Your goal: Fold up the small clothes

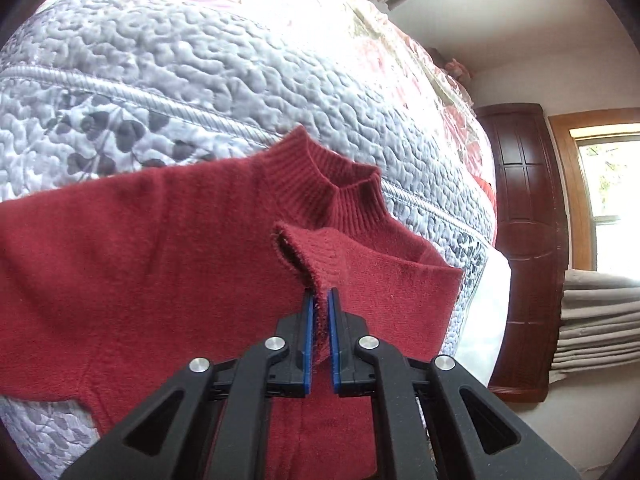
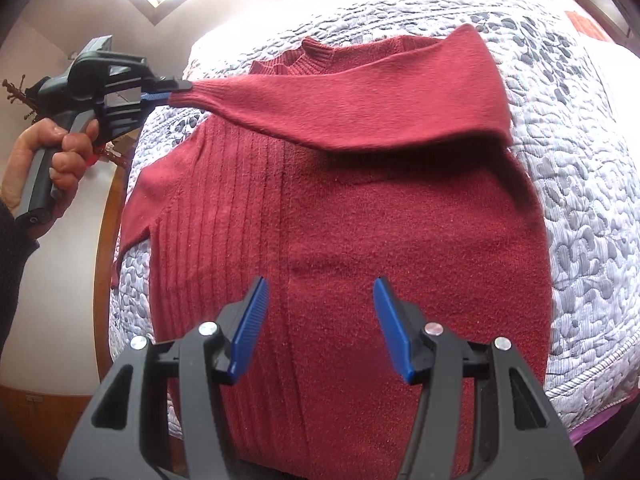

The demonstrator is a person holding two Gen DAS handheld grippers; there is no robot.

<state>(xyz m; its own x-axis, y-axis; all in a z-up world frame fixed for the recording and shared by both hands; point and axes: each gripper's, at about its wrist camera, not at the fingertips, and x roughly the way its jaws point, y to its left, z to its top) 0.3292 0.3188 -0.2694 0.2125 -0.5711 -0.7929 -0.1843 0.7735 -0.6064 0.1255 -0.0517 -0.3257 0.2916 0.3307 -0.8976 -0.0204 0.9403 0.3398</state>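
Note:
A dark red knit sweater (image 2: pixel 360 232) lies flat on a quilted bed, ribbed collar (image 2: pixel 312 50) at the far end. One sleeve (image 2: pixel 352 100) is stretched across the chest toward the left. My left gripper (image 1: pixel 321 298) is shut on that sleeve's cuff (image 1: pixel 316 252); in the right wrist view the left gripper (image 2: pixel 178 90) shows at upper left, held by a hand (image 2: pixel 60 160). My right gripper (image 2: pixel 320 292) hovers open over the sweater's lower body, nothing between its blue pads. The other sleeve (image 2: pixel 140 204) lies out to the left.
The grey-white quilted bedspread (image 1: pixel 180 68) with leaf print covers the bed; a red patterned cover (image 1: pixel 420 64) lies beyond it. A dark wooden wardrobe (image 1: pixel 524 240), a window (image 1: pixel 608 184) and folded curtains (image 1: pixel 592 320) stand at the right. The bed's wooden edge (image 2: pixel 104 240) runs at left.

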